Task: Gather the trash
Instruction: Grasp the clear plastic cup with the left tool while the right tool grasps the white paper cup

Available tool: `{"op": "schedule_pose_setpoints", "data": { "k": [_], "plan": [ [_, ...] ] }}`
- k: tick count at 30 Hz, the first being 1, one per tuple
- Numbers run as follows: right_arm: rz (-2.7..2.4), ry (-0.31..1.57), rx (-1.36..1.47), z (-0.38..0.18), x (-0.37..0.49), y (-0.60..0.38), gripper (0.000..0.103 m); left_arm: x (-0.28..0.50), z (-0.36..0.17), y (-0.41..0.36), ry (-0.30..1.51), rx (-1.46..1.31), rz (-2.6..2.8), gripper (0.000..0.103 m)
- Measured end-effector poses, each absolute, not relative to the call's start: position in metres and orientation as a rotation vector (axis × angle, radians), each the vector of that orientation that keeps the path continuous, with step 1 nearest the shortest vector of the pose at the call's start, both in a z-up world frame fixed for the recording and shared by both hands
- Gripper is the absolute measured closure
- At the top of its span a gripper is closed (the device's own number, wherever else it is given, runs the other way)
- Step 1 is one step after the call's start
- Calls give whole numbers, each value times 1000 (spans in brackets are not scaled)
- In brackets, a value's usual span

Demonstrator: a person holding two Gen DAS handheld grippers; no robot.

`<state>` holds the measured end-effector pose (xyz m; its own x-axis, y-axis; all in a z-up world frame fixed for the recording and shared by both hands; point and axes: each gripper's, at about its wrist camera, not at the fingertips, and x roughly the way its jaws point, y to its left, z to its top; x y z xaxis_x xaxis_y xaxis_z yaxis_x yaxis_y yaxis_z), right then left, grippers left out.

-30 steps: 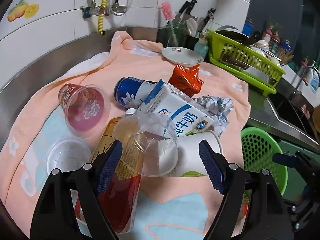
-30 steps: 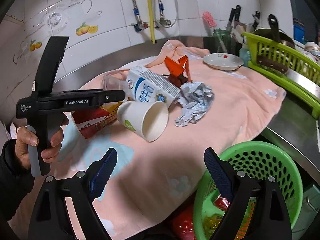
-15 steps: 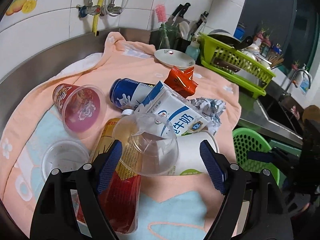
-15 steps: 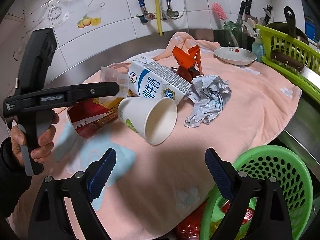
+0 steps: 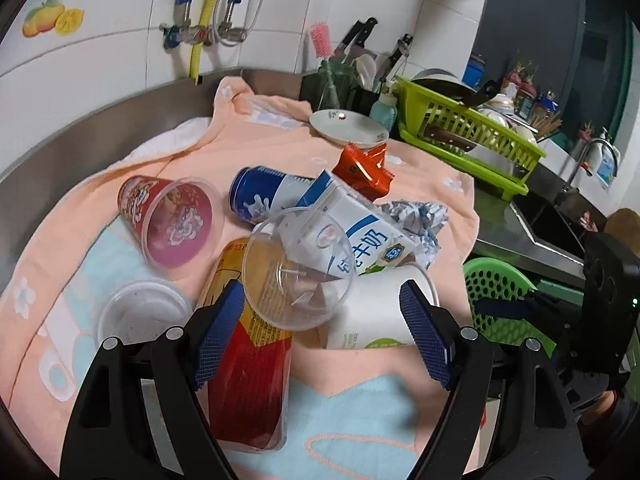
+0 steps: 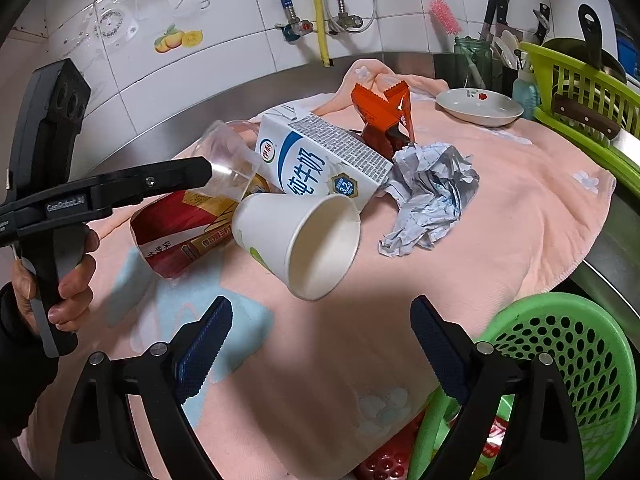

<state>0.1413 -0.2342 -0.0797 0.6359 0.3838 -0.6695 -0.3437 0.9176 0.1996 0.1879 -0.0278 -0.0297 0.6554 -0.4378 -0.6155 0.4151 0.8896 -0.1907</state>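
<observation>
Trash lies heaped on a peach towel [image 6: 520,208]. My left gripper [image 5: 320,288] hovers over a clear plastic cup [image 5: 298,268] lying on its side; its jaws are opening, the cup sits between them and the pads do not press it. Under the cup lies a red and yellow packet [image 5: 248,380]. A white paper cup [image 6: 296,240] lies on its side just ahead of my right gripper [image 6: 320,308], which is open and empty. Behind are a milk carton [image 6: 320,160], crumpled paper [image 6: 432,192] and an orange wrapper [image 6: 384,112]. The green basket [image 6: 560,360] holds some trash.
A blue can [image 5: 264,192], a red printed cup [image 5: 172,220] and a small clear tub [image 5: 140,316] lie to the left. A white plate [image 5: 348,128], a knife block and a lime dish rack [image 5: 460,132] stand at the back right. A hand [image 6: 68,280] holds the left gripper.
The left jaws have spread a little around the clear cup. The right gripper has come nearer and lower toward the paper cup. The trash itself has not moved.
</observation>
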Motion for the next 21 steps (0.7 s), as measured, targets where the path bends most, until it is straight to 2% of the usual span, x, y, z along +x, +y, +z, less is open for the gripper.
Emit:
{"op": "schedule_pose_setpoints", "data": {
  "k": [1, 2, 18, 21],
  "plan": [
    [416, 778, 54, -80, 141, -234, 16, 187, -29, -28, 700, -21, -469, 16],
    [416, 779, 52, -80, 142, -233, 16, 187, -28, -28, 696, -14, -458, 15],
    [453, 793, 35, -86, 151, -228, 16, 219, -39, -42, 782, 26, -465, 15],
    [476, 796, 38, -88, 156, -227, 14, 225, -39, -44, 801, 27, -487, 11]
  ]
}}
